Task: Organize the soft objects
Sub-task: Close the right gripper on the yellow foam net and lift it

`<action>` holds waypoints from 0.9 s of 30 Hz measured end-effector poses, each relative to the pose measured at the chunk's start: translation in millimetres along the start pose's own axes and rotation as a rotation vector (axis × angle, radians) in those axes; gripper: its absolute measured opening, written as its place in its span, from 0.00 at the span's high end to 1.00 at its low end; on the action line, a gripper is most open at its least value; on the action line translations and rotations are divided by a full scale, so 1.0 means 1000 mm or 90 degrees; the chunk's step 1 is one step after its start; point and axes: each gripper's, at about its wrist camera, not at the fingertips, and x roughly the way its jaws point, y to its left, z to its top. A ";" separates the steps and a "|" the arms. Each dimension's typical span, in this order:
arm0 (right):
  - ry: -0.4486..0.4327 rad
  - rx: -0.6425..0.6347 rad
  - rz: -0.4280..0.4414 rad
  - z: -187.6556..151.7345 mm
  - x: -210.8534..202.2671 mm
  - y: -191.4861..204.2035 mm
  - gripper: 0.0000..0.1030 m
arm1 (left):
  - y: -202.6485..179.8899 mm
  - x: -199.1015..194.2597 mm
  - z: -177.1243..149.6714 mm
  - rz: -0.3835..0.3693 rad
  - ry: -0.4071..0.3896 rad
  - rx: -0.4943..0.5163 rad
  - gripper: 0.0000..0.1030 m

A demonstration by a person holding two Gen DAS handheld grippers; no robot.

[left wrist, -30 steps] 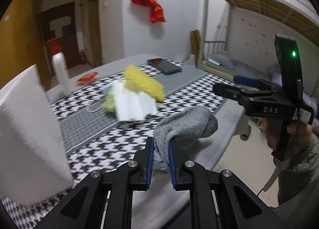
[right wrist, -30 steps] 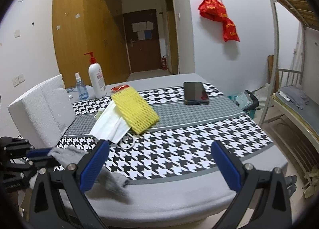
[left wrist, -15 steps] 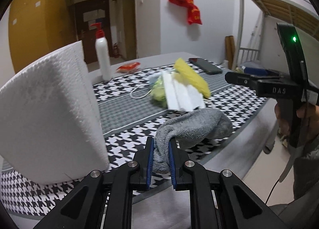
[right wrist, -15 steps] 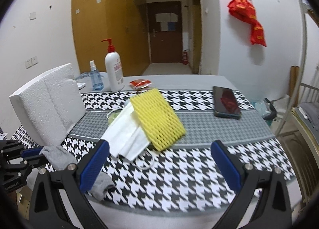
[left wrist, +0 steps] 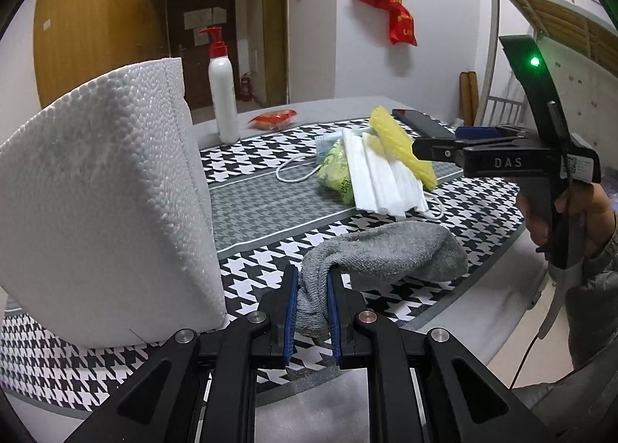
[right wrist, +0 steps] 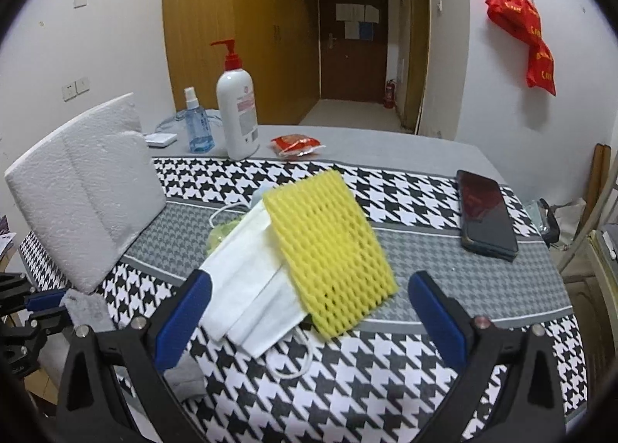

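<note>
Your left claw [left wrist: 312, 302] is clamped on the grey sock [left wrist: 382, 255] over the counter's [left wrist: 270, 207] near edge. Right claw [right wrist: 309, 317] hangs apart above the yellow foam net [right wrist: 328, 246]; lay the sock flat beside that pile before releasing.

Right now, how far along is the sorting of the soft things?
Partly done: a yellow foam net and white masks are already piled mid-table. In hand: the left gripper pinches a grey sock. Left: placing the sock; the right gripper is open and holds nothing.
</note>
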 end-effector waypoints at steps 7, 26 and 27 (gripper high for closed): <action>0.032 -0.001 0.006 0.007 0.017 -0.003 0.00 | 0.001 0.004 0.002 -0.008 -0.001 -0.005 0.85; 0.096 0.060 0.019 0.001 0.050 -0.029 0.70 | 0.004 0.008 0.001 -0.024 0.004 -0.004 0.85; 0.095 0.067 0.021 0.001 0.049 -0.031 0.75 | 0.003 0.008 0.001 -0.025 0.004 -0.003 0.85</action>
